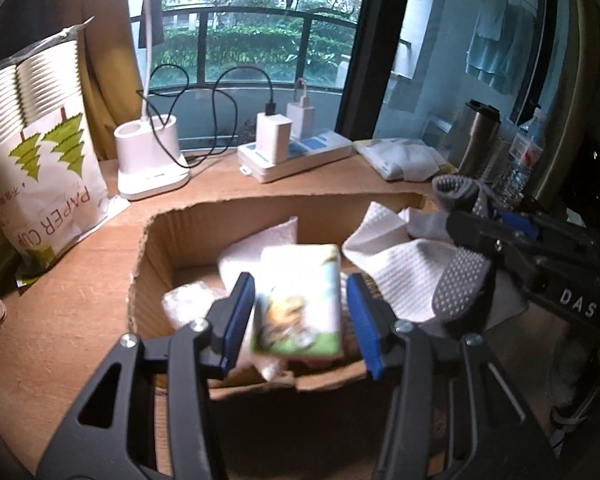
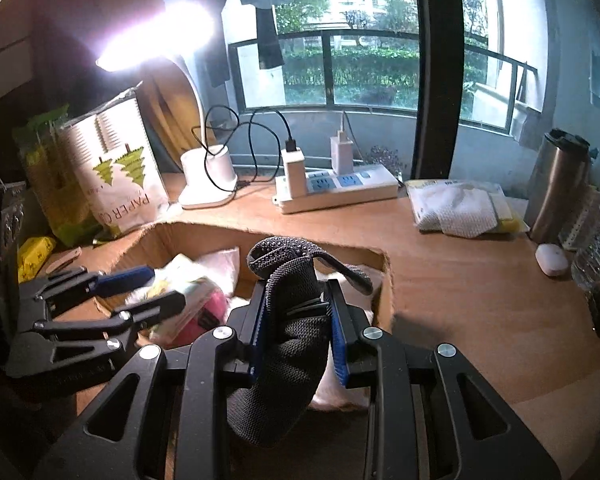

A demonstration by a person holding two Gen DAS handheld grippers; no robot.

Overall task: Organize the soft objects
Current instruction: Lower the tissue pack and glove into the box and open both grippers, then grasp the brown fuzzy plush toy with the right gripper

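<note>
hovering over the open cardboard box point(image 1: 152, 248), the left gripper point(image 1: 300, 320) is seen with a small printed tissue pack point(image 1: 300, 312) between its blue pads; a gap shows on the right side of the pack, so the jaws are judged to be loosened rather than pinching, and the pack, blurred, is probably being let go into the box. the position makes sense: the pack is held right above the paper towels point(image 1: 384, 248) and wrapped soft things already lying inside, so a short drop would land it among them. over on the other side, the right gripper point(image 2: 298, 328) is pressed together on a dark grey knitted sock point(image 2: 292, 320), pinched at its middle so that both ends flop, the cuff curling above the pads and the toe hanging below. it is carried over the near right corner of the same box, presumably to be dropped in beside the rest. from the left wrist view the sock's dotted anti-slip sole point(image 1: 460, 280) can be picked out, draped close to the paper towels. the box is sunk into a cut-out in the worktop point(image 2: 460, 300), which keeps its mouth level with the surface. behind it, a desk lamp point(image 1: 152, 156), a power strip point(image 2: 340, 188) and a bag of paper cups point(image 1: 48, 160) are left well apart from the sorting.
</note>
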